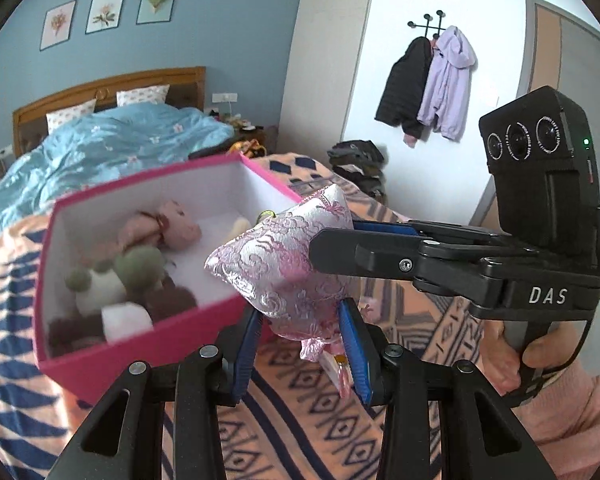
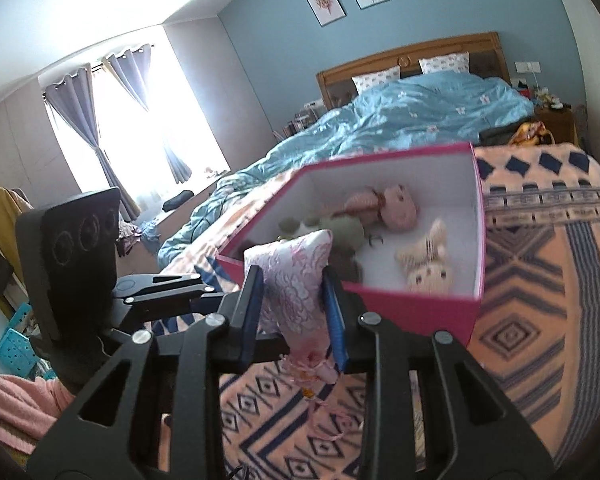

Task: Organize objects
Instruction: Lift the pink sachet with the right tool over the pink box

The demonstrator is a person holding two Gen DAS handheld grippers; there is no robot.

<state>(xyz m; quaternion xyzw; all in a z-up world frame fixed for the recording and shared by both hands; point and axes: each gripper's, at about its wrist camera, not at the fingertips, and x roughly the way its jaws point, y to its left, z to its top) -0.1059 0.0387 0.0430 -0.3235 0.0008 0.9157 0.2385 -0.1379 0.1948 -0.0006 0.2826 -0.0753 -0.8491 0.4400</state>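
A pink-and-white brocade sachet (image 1: pixel 284 264) with a tassel hangs in the air just in front of an open pink box (image 1: pixel 80 364). My right gripper (image 2: pixel 292 280) is shut on the sachet (image 2: pixel 292 276); it comes in from the right in the left wrist view (image 1: pixel 328 248). My left gripper (image 1: pixel 300 316) stands open around the sachet's lower end, its blue pads (image 1: pixel 350 336) beside it. The box (image 2: pixel 412 312) sits on the patterned blanket and holds several small plush toys: a pink one (image 2: pixel 396 208), a cream bunny (image 2: pixel 428 268), a green one (image 1: pixel 140 266).
The box rests on an orange-and-navy patterned blanket (image 2: pixel 540 300) at the foot of a bed with a blue duvet (image 2: pixel 420 112). Coats hang on the wall (image 1: pixel 432 88), folded clothes (image 1: pixel 356 164) lie beyond the bed. A blue basket (image 2: pixel 14 344) stands on the floor.
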